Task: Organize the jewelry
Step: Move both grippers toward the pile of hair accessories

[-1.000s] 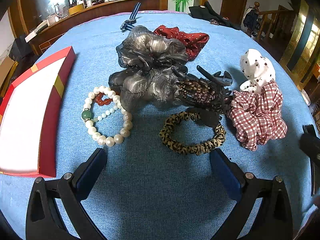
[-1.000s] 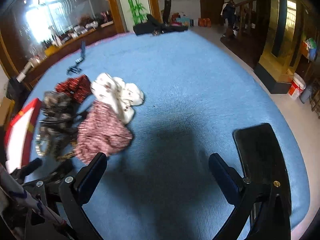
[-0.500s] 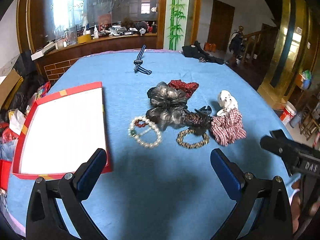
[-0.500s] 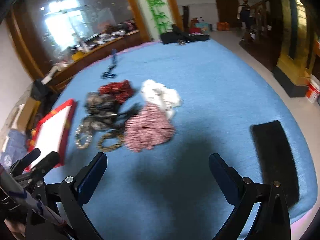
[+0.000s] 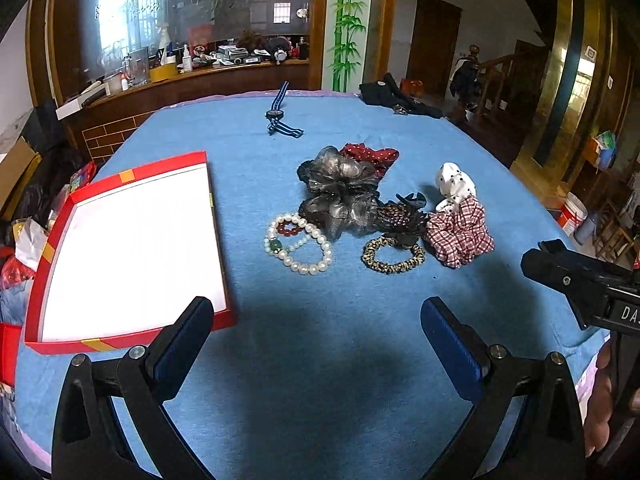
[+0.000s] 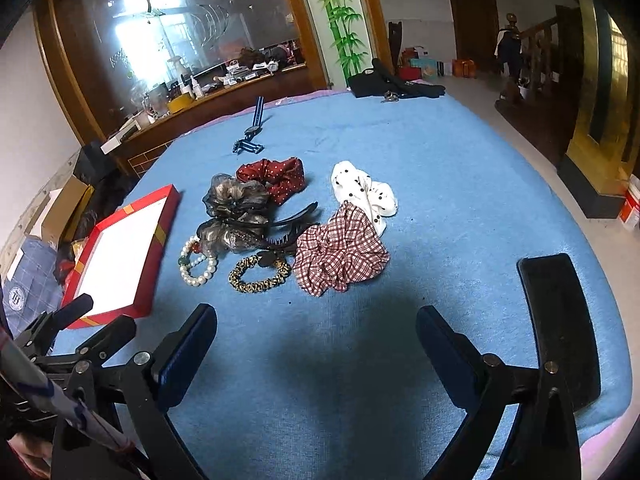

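Nothing is sorted yet, I judge. On the table (image 5: 320, 360) the red tray (image 5: 132, 248) lies empty; scrunchies (image 5: 460, 232), pearl bracelet (image 5: 298, 244) and hair clip (image 6: 288, 228) sit heaped beside it. Left claw (image 5: 316, 340) and right claw (image 6: 316, 344) hover spread apart, empty.

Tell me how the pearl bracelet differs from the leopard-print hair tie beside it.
The pearl bracelet is white beads with one green stone; the leopard-print hair tie is spotted brown fabric. The bracelet lies nearer the red box, the tie nearer the checked scrunchie. Both are rings lying flat.
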